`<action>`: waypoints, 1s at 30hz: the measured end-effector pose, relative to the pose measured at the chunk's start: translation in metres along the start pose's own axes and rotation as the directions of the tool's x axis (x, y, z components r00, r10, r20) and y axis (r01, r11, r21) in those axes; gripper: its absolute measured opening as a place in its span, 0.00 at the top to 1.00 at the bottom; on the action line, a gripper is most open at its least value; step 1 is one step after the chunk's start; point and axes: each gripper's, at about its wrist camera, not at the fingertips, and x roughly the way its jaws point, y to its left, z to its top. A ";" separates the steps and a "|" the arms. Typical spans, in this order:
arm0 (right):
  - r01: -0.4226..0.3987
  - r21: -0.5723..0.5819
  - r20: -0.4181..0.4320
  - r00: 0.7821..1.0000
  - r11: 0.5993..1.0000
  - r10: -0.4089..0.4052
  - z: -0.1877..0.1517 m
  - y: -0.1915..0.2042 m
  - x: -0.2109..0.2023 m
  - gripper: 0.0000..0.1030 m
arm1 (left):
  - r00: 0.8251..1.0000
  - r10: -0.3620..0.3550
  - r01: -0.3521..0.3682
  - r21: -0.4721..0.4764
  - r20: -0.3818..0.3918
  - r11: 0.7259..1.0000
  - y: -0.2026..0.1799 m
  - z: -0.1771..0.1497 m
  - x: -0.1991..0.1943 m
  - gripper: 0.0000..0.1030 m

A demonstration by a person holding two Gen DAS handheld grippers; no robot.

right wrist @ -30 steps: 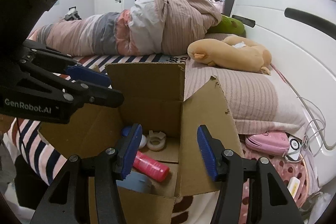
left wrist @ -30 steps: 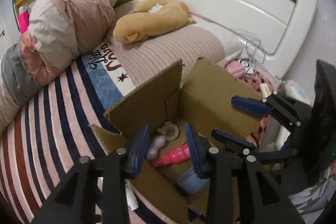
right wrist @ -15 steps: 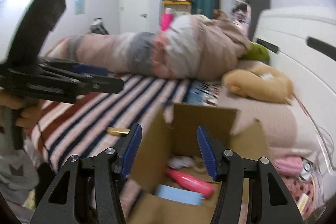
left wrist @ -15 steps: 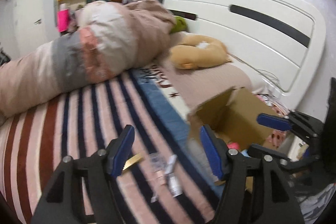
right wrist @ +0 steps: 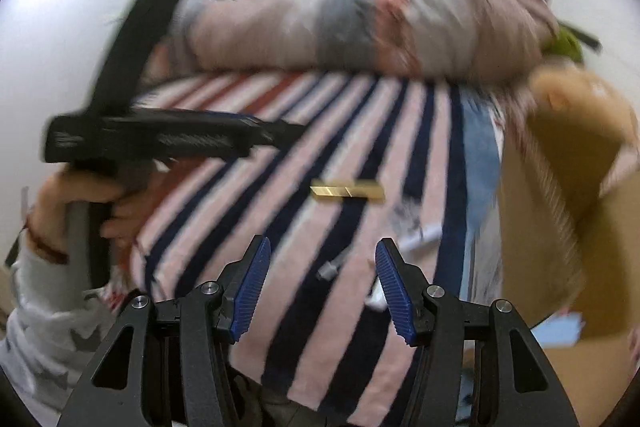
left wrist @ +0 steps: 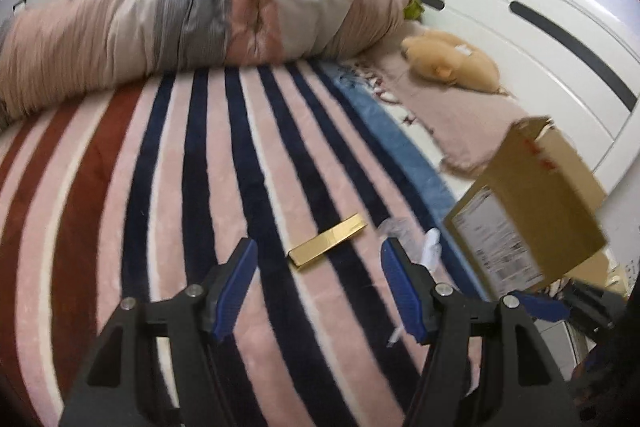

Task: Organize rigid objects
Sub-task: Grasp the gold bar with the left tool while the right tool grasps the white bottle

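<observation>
Left gripper (left wrist: 318,285) and right gripper (right wrist: 322,281), fingers spread and empty, hover above a striped bed (left wrist: 168,187). Gold bar (left wrist: 327,241) mid-frame; cardboard box (left wrist: 532,203) at right.

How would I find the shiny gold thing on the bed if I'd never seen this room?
Start at the striped blanket covering the bed, then look toward the cardboard box at its edge. A little way in from the box lies the gold bar, flat across the stripes. It is long, shiny and yellow, unlike the small white bits beside it.
</observation>
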 end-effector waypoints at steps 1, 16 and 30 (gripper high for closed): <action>0.030 0.047 -0.028 0.999 0.998 -0.028 -0.006 -0.007 0.013 0.50 | 1.000 -0.003 0.003 -0.002 -0.011 1.000 0.001 -0.001 0.008 0.41; 0.110 0.193 -0.112 0.990 0.975 -0.090 -0.028 -0.053 0.080 0.51 | 0.988 -0.069 0.081 0.080 -0.139 0.994 -0.016 -0.003 0.112 0.71; 0.132 0.153 -0.060 0.990 0.979 -0.124 -0.031 -0.049 0.084 0.78 | 0.985 -0.051 0.049 -0.015 -0.165 0.999 0.003 -0.059 0.049 0.79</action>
